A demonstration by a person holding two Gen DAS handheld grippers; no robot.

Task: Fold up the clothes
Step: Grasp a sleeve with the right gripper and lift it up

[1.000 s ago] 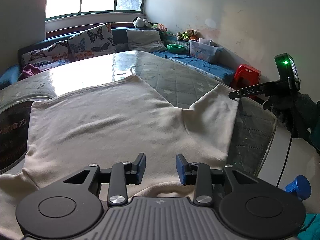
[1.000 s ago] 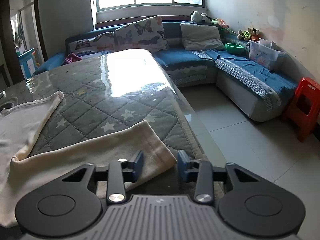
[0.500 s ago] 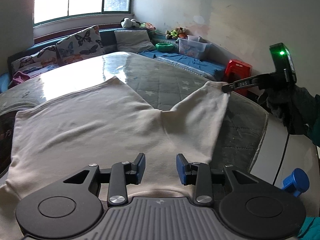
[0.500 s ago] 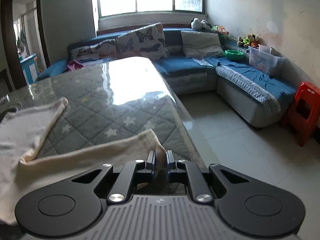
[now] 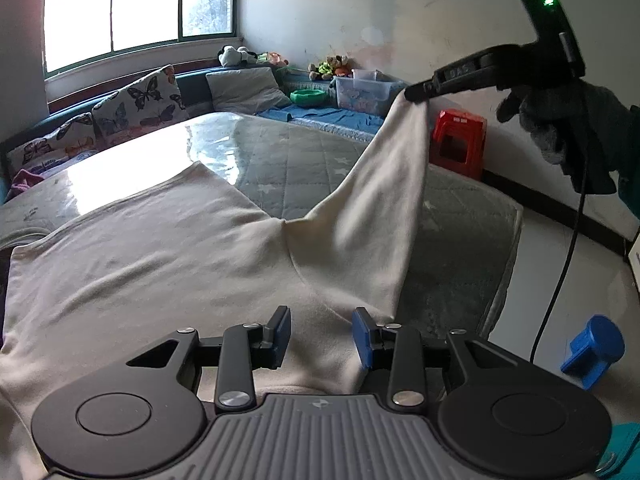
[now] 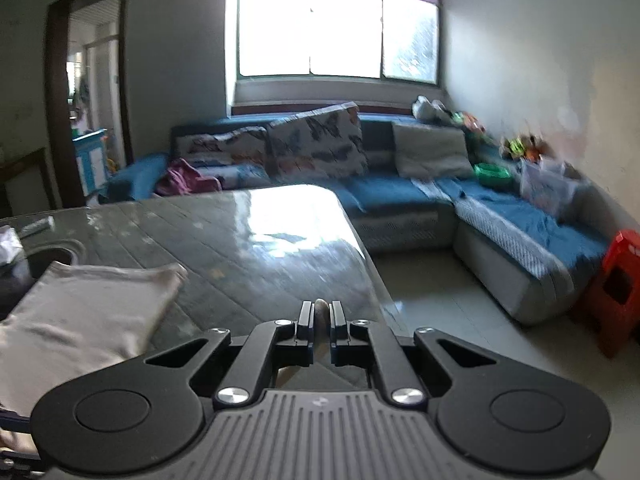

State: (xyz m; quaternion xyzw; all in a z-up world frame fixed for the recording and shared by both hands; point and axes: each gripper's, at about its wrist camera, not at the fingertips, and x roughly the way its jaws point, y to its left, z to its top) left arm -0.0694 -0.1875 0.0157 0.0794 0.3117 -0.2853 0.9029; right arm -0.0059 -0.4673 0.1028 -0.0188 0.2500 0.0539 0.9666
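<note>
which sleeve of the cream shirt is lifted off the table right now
The sleeve pinched at its cuff by the right tool, raised over the table's edge. The other sleeve lies flat on the table.

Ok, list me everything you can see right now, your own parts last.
shirt: one, cream, spread on the table, one sleeve lifted
sleeve: one, cream, raised off the table at its end
table: one, grey quilted cover under a glossy top, centre
sofa: one, blue, L-shaped, along the window and wall
cushions: several, butterfly print and plain grey, on the sofa
stool: one, red, by the wall
bin: one, clear, on the sofa
bowl: one, green, beside the bin
left gripper: open, over the shirt
right gripper: shut on the sleeve end
hand: one, gloved, holding the right gripper
</note>
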